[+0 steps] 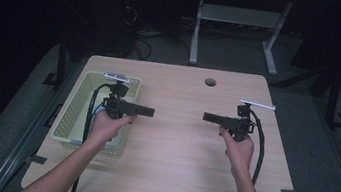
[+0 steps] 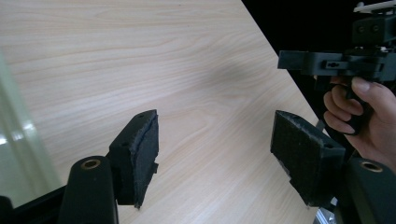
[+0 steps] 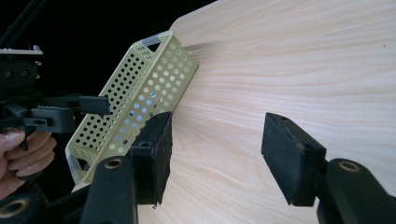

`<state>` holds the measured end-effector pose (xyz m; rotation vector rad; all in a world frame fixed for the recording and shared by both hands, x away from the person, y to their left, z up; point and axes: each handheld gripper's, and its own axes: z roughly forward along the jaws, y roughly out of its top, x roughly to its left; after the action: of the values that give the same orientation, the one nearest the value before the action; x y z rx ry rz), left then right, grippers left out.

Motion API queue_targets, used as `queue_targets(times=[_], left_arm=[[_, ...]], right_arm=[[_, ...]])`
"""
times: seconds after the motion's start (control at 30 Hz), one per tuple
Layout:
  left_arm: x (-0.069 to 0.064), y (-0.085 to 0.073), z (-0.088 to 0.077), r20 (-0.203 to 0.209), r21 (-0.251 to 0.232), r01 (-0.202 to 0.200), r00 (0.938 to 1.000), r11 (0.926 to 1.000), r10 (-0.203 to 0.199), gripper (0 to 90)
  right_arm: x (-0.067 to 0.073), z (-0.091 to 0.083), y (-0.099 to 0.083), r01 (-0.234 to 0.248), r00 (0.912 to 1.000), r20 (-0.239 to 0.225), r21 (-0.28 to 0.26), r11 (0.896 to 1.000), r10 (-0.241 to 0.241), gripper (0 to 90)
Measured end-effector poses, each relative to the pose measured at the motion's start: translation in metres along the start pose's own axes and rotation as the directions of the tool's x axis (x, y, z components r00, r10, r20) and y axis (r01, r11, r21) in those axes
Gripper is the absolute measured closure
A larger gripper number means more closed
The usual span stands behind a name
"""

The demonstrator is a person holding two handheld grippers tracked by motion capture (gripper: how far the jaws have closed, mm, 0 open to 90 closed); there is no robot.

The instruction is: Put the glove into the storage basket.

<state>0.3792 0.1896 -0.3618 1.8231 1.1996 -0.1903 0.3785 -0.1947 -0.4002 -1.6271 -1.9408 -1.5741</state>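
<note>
My forearms bare, no sleeves. My left gripper (image 1: 148,111) and right gripper (image 1: 207,116): matte black pistol-grip bodies, black foam-faced pads (image 2: 144,149), brass-ringed screw holes, pale flat plate on top, thick black cable trailing from each.

Part of the perforated basket (image 1: 75,113) lies hidden beneath the left hand (image 1: 108,126) and cable in the high view, its contents unreadable. The right gripper view cuts off the basket's near end behind a black pad.
</note>
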Motion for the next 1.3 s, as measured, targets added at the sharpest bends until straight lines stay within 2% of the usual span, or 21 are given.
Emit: queue_targets(times=[0.33, 0.67, 1.0, 1.13, 1.3], left_arm=[[-0.012, -0.006, 0.013, 0.025, 0.030, -0.029, 0.9993, 0.9991, 0.028, 27.9], [-0.019, -0.019, 0.020, 0.036, 0.025, -0.054, 0.9979, 0.9982, 0.053, 26.7], [-0.034, -0.031, 0.031, 0.061, 0.037, -0.115, 0.9918, 0.9927, 0.112, 26.1], [-0.037, -0.036, 0.035, 0.070, 0.036, -0.128, 0.9897, 0.9912, 0.125, 25.8], [-0.042, -0.043, 0.045, 0.075, 0.048, -0.149, 0.9866, 0.9877, 0.145, 24.8]], right_arm=[[-0.010, -0.015, -0.005, -0.014, 0.9998, 0.014, 0.002, 1.000, 0.014, 39.0], [-0.024, -0.034, -0.012, -0.030, 0.9990, 0.033, -0.017, 0.999, 0.031, 38.1], [-0.041, -0.051, -0.025, -0.053, 0.9964, 0.065, -0.020, 0.998, 0.054, 36.6], [-0.050, -0.062, -0.033, -0.072, 0.9959, 0.052, -0.038, 0.997, 0.073, 36.4], [-0.061, -0.073, -0.041, -0.095, 0.9933, 0.061, -0.053, 0.994, 0.098, 35.8]])
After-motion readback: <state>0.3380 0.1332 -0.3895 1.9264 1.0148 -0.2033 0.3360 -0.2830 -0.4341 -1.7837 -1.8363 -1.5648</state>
